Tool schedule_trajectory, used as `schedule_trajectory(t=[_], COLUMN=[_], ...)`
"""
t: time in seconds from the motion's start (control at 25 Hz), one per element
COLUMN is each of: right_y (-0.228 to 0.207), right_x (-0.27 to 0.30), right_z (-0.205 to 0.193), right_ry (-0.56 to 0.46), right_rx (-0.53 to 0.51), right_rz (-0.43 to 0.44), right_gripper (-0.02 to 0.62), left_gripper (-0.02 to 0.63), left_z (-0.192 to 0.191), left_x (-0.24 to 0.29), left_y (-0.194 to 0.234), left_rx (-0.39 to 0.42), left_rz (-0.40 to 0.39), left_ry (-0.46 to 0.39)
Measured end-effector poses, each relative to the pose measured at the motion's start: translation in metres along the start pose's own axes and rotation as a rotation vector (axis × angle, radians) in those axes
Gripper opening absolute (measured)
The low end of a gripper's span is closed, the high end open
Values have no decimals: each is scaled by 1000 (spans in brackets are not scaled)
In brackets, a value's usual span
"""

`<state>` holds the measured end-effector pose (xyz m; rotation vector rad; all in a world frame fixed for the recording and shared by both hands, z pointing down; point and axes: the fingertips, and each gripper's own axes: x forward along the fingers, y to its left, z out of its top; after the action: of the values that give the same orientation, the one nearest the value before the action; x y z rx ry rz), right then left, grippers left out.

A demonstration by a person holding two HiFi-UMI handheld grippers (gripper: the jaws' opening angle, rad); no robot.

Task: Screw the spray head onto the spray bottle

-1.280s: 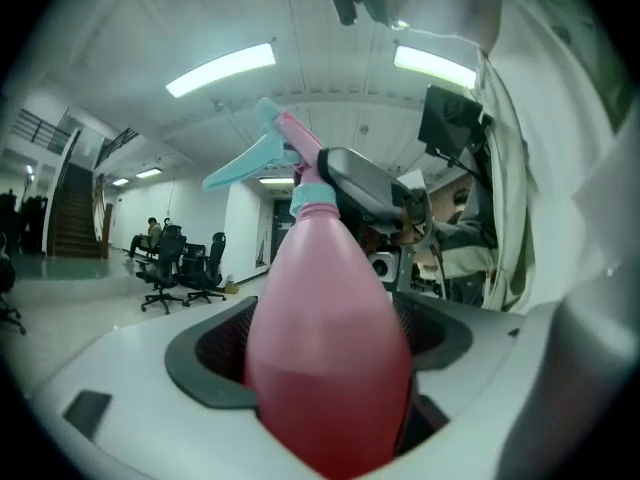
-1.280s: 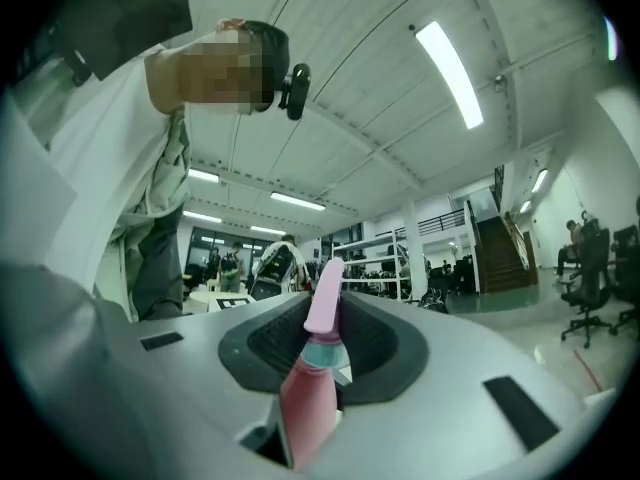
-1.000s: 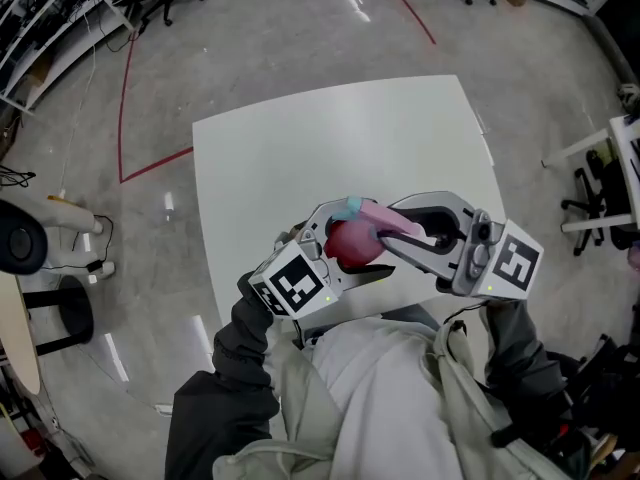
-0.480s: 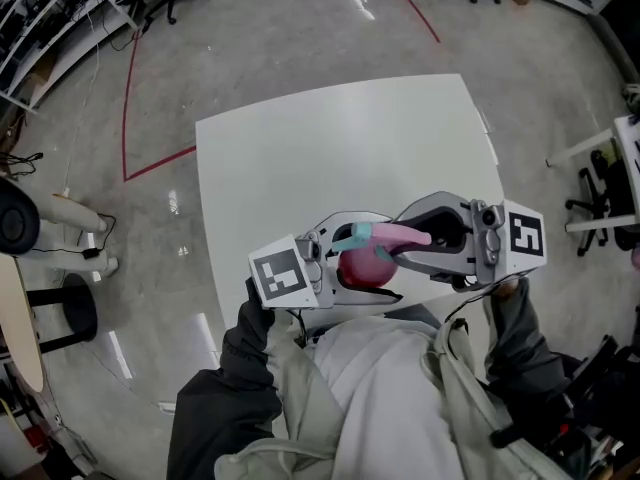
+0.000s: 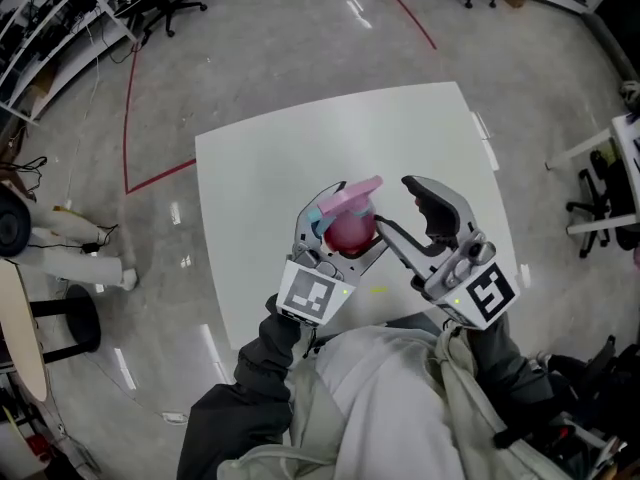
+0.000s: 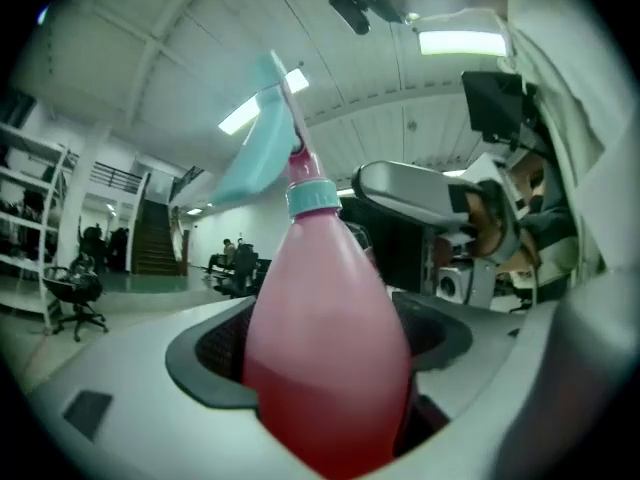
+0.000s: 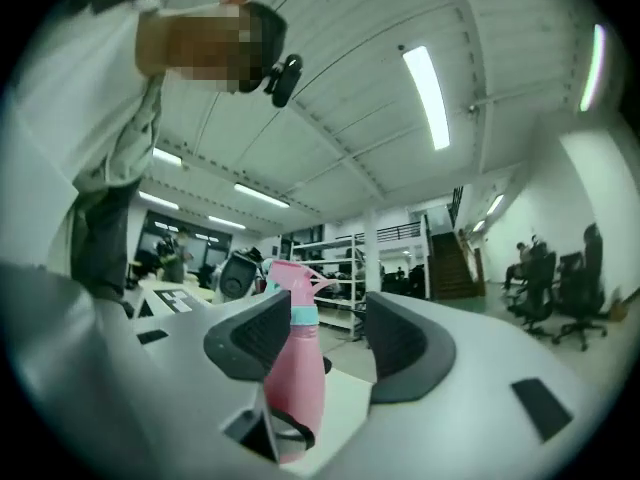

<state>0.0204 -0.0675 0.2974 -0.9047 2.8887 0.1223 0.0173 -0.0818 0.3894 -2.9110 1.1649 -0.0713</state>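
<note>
Head view, R side: R tongs (image 5: 397, 205) are off the spray head (image 5: 352, 196), which they pinched a sec ago. Jaws have just been opening and are now spread w/ nothing btw them, just right of the spray bottle (image 5: 350, 233).
Head view, hands: both turned vs before. Marker cubes now sit nearest the person and the tongs point up-picture over the desk (image 5: 260, 168).
Head view, L side: L tongs (image 5: 340, 213) pinch the bottle's round body, same as before.
Head view, nozzle: aims up-right now, was aiming right.
L gripper view, grip: L tongs (image 6: 325, 353) are pressed on both sides of the spray bottle (image 6: 325, 338), dark pads hugging its wide lower part.
L gripper view, bottle: pink-red, pear-shaped, narrows to a neck.
L gripper view, head: spray head (image 6: 275, 128) sits on the neck w/ teal collar and teal trigger. Can't tell if it's screwed tight.
R gripper view, jaws: R tongs (image 7: 325, 348) stand wide apart, pads bare.
R gripper view, bottle: spray bottle (image 7: 295, 388) is upright beyond the gap, untouched, w/ the pink spray head (image 7: 295, 278) on top.
</note>
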Motion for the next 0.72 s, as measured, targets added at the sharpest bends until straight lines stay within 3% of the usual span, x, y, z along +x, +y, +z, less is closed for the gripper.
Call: schedule_trajectory(t=[0.12,0.2,0.24,0.28,0.4,0.56,0.64,0.72], right_y=[15,20,21,22,29,48,45,34], right_x=[8,9,7,4,-7,-13,-9,-3], right_z=[-15,-19,-18,-16,-1,27,34,31], right_ry=[98,119,113,98,4,-97,-105,-85], right_rx=[-104,-90,-64,-33,73,259,292,225], right_rz=[-11,22,45,77,241,531,530,388], right_gripper=[210,186,125,124,124,124,124,126], left_gripper=[434,434,434,434,434,434,434,434], left_z=[-3,-1,2,7,31,49,49,45], left_x=[9,12,11,10,-1,-27,-29,-20], left_y=[-6,-14,-19,-23,-41,-65,-64,-49], left_rx=[54,60,57,50,13,-150,-159,-141], left_rz=[41,16,-8,-41,-212,-510,-537,-425], left_ry=[64,66,49,15,-115,-113,-98,-92])
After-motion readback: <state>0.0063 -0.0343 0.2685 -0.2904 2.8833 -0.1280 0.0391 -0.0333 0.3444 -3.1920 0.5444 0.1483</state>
